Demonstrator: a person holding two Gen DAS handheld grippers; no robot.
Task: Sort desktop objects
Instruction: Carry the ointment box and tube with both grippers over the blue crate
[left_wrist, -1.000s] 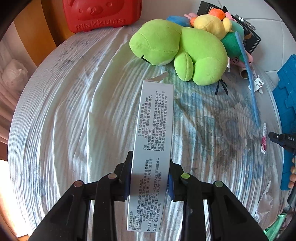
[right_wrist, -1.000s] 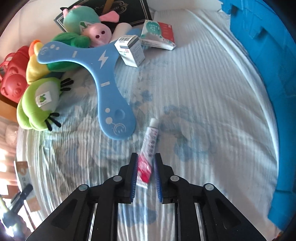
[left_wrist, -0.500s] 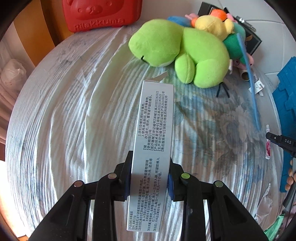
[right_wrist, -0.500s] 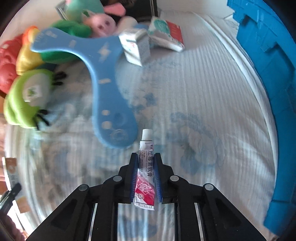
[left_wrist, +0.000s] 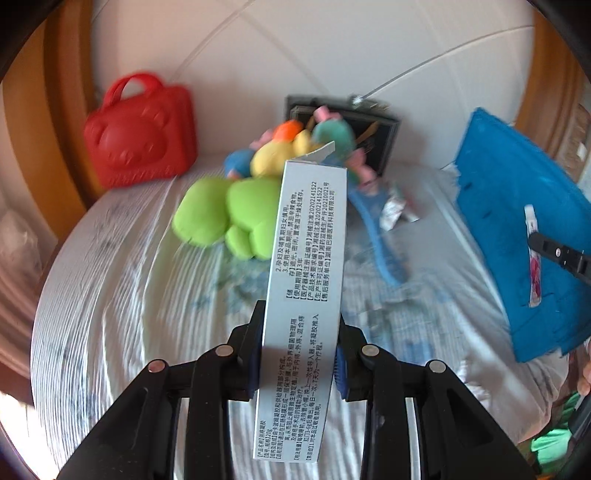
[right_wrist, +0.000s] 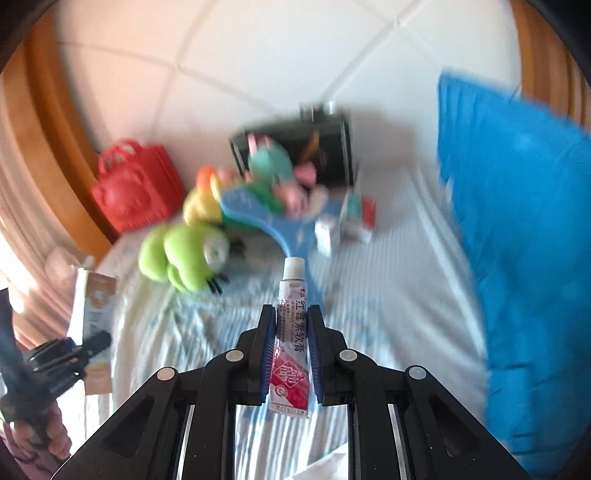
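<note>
My left gripper (left_wrist: 299, 325) is shut on a long white medicine box (left_wrist: 306, 280) printed with black text, held up over the bed. My right gripper (right_wrist: 291, 325) is shut on a small ointment tube (right_wrist: 290, 332) with a white cap and a red lower end, cap pointing away. In the left wrist view the tube (left_wrist: 533, 254) and a right finger (left_wrist: 554, 253) show at the right edge. In the right wrist view the box (right_wrist: 90, 306) and the left gripper show at the left, with a person's hand (right_wrist: 55, 439) below.
Plush toys, led by a green one (left_wrist: 229, 218), lie at the back of the white bedspread (left_wrist: 122, 314) with a blue boomerang (right_wrist: 291, 236), small cartons (right_wrist: 343, 225), a dark box (left_wrist: 376, 140) and a red bear case (left_wrist: 140, 136). A blue bin (right_wrist: 524, 240) stands right.
Both grippers have risen from the bed and tipped up toward the wall. The tube, lying on the cloth a second ago, now hangs in the right gripper. The box stays gripped.
</note>
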